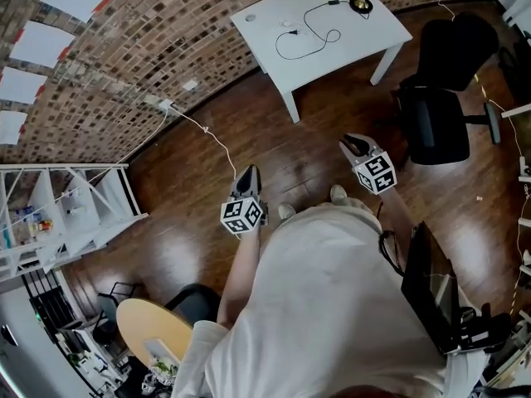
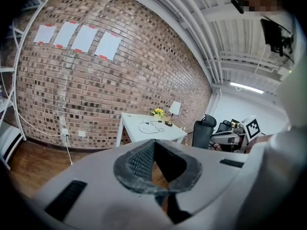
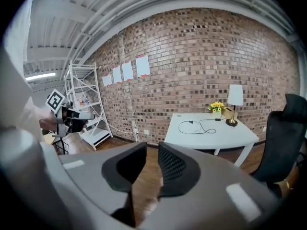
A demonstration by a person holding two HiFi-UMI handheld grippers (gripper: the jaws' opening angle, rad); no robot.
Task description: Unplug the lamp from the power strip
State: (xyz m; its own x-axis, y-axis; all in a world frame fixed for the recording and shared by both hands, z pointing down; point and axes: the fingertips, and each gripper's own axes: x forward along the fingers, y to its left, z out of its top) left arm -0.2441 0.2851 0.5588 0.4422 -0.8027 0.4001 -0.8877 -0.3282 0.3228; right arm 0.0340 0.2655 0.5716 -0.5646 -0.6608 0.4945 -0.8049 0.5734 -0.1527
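White table [image 1: 332, 56] sits top middle of the head view, well apart from both grippers, black office chair [image 1: 444, 81] right of it, only wood floor [image 1: 290, 156] between. Lamp [image 1: 361, 4] is at its top right corner, floppy black cord [image 1: 309, 41] looping left toward the plug [image 1: 293, 31]; I'd pinch the stiff plug body, not the cord. Left gripper [image 1: 250, 171] is pinched together, right gripper [image 1: 348, 140] a crack apart, both empty.

Head steeply overhead; others toward table [image 3: 220, 138]
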